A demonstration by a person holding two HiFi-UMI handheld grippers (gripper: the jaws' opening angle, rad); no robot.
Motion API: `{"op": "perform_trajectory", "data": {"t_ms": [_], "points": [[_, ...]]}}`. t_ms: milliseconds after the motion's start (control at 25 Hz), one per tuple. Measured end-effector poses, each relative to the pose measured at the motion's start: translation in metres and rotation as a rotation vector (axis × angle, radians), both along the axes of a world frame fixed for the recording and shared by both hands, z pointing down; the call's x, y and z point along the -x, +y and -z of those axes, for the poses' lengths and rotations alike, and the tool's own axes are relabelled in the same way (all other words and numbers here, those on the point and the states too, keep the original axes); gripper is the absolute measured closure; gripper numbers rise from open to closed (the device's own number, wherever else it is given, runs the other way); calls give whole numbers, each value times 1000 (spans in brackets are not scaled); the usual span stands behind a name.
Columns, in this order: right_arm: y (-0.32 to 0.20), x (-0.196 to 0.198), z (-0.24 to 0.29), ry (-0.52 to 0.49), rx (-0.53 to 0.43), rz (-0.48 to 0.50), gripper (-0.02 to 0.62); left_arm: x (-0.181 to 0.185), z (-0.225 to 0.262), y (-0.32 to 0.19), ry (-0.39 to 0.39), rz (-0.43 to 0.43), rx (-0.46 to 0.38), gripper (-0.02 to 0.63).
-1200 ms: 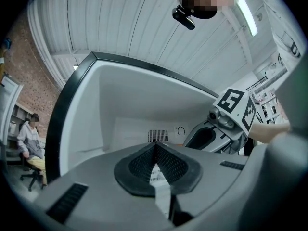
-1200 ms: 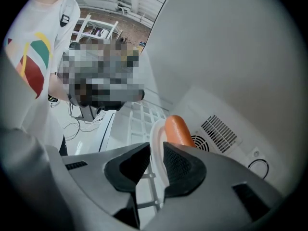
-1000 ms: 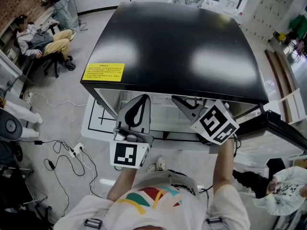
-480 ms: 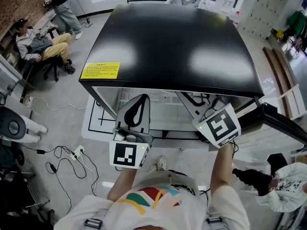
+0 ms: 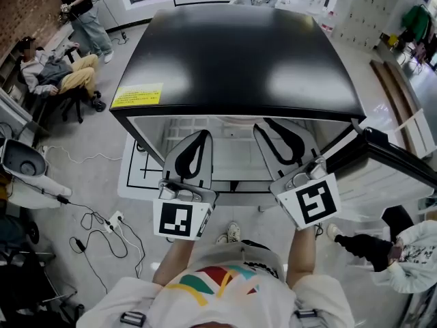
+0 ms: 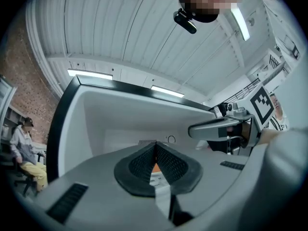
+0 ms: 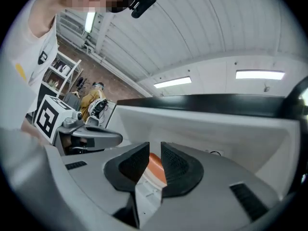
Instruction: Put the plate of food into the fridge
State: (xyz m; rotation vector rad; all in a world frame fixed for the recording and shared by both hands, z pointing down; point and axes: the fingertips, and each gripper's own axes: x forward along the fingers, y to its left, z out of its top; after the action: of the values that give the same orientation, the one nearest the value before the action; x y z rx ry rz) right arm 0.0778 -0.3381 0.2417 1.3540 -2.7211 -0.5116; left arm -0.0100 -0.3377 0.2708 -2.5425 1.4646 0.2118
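The fridge (image 5: 239, 53) has a glossy black top and stands open in front of me, its white inside and wire shelf (image 5: 232, 152) showing below the top edge. My left gripper (image 5: 202, 135) reaches into the opening, its jaws shut with nothing between the pads (image 6: 155, 150). To its right my right gripper (image 5: 273, 130) also points into the opening, its pads (image 7: 155, 153) a narrow gap apart and holding nothing. Each gripper view shows the other gripper beside it in the white cavity. No plate of food is plainly visible; the fridge top hides the deeper part of the shelf.
The open fridge door (image 5: 396, 162) juts out at the right. A yellow label (image 5: 138, 95) sits on the fridge top. A person sits at the far left (image 5: 54, 74), another crouches at the lower right (image 5: 410, 258). Cables (image 5: 102, 224) lie on the floor.
The right gripper has drawn back toward me out of the fridge, so its jaws now show below the top edge. The left gripper has barely moved.
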Motion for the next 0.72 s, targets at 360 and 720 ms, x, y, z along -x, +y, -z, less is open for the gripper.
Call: {"op": "perform_trajectory", "data": {"t_ms": [360,720], "points": [[44,2,11,-132,-53,-38,532,0,18,18,-2,-12,-40,598],[60,-25,7,-336,-2,-199,594,2,18,31,-5,-17,-27,598]]}}
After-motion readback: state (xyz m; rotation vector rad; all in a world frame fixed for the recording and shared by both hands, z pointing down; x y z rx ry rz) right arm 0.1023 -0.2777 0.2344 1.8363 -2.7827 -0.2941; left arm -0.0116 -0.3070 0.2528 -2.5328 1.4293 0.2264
